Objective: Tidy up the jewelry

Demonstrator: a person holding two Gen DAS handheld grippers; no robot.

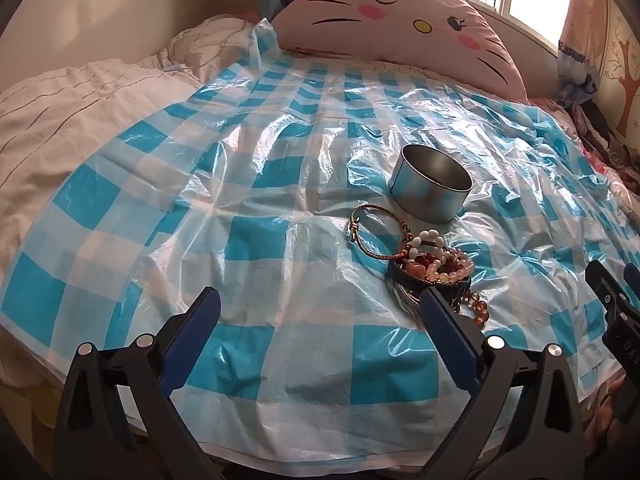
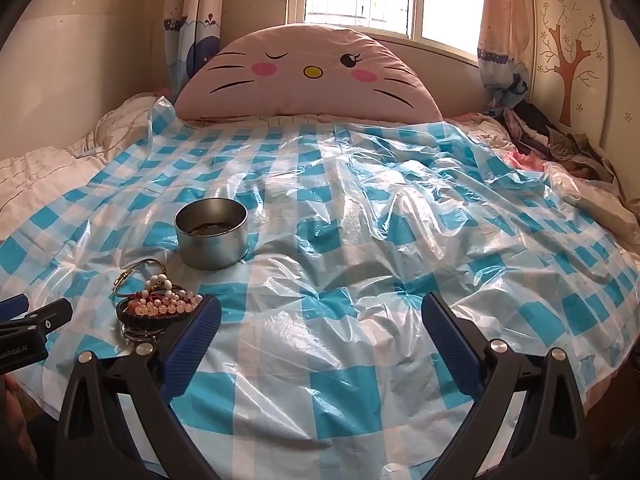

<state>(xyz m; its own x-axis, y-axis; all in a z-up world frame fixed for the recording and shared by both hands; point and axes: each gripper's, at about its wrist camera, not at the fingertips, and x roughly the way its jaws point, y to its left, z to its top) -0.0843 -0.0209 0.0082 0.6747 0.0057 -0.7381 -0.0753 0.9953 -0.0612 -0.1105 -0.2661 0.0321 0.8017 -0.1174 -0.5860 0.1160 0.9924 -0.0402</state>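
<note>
A pile of beaded bracelets [image 1: 436,268] [image 2: 160,306] lies on the blue-checked plastic sheet [image 1: 248,240] [image 2: 360,264] over the bed. A gold cord bangle [image 1: 370,232] [image 2: 136,276] leans at its far left. Just behind stands an open round metal tin [image 1: 430,190] [image 2: 212,232]. My left gripper [image 1: 320,304] is open above the sheet, its right finger just in front of the pile. My right gripper [image 2: 320,308] is open too, the pile just beyond its left finger, nothing between the jaws. Each gripper shows at the edge of the other's view.
A big pink cat-face cushion [image 1: 400,20] [image 2: 308,72] stands at the head of the bed under a window. White bedding [image 1: 72,116] lies bunched at the left. Dark clothes [image 2: 560,140] are heaped at the right by the wall.
</note>
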